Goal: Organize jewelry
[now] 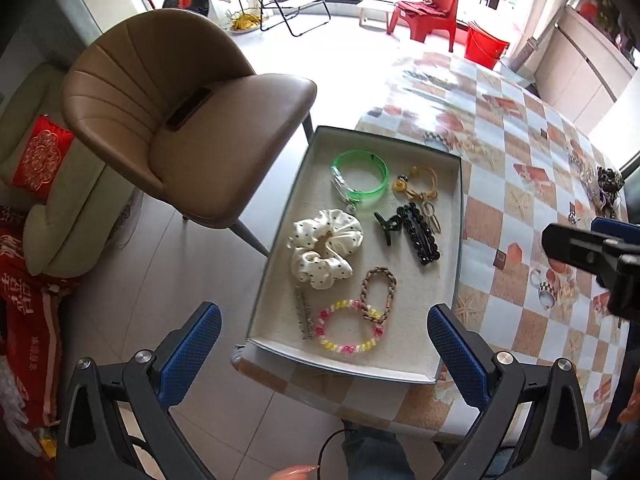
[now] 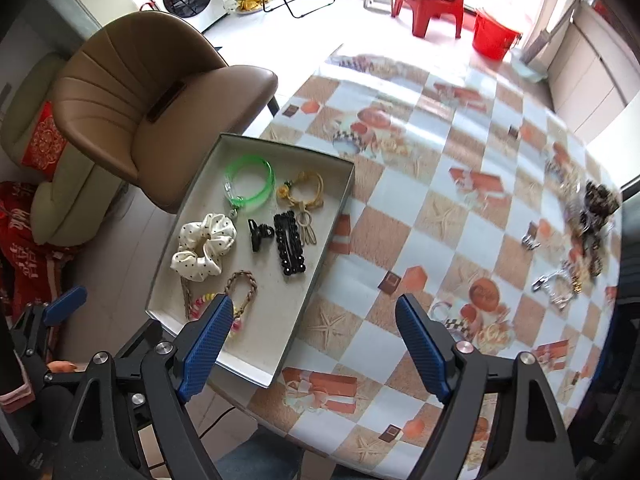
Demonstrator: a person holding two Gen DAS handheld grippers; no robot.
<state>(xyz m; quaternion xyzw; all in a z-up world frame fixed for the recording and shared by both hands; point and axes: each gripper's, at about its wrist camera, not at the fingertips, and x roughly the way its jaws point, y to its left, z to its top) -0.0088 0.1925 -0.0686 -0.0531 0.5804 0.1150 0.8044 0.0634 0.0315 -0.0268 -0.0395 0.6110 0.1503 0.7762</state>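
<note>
— What's on your left side?

— A tan chair (image 1: 188,128) stands off the bench's left edge. My left gripper (image 1: 324,344) hangs above the near end of the tray (image 1: 456,240), its jaws spread wide with nothing between the pads.

— And the tray itself?

— It sits on the checkered bench (image 2: 420,208) at its left edge. Going across it: a white dotted scrunchie (image 1: 322,248) on the left, a green bangle (image 1: 360,180) beyond it, a pink and yellow bead bracelet (image 1: 350,330) near the front rim with a braided bracelet (image 1: 378,292) overlapping it, then a small black claw clip (image 1: 386,224), a long black beaded clip (image 1: 418,234) and a yellow hair tie (image 1: 416,186) toward the right wall.

— Your right gripper?

— My right gripper (image 2: 314,344) is released too, jaws apart over the tray's right front corner and the bare bench, holding nothing.

— Anything further right?

— A loose pile of jewelry (image 2: 588,220) lies near the bench's right edge, well apart from the tray; it's too blurred to name piece by piece.
</note>
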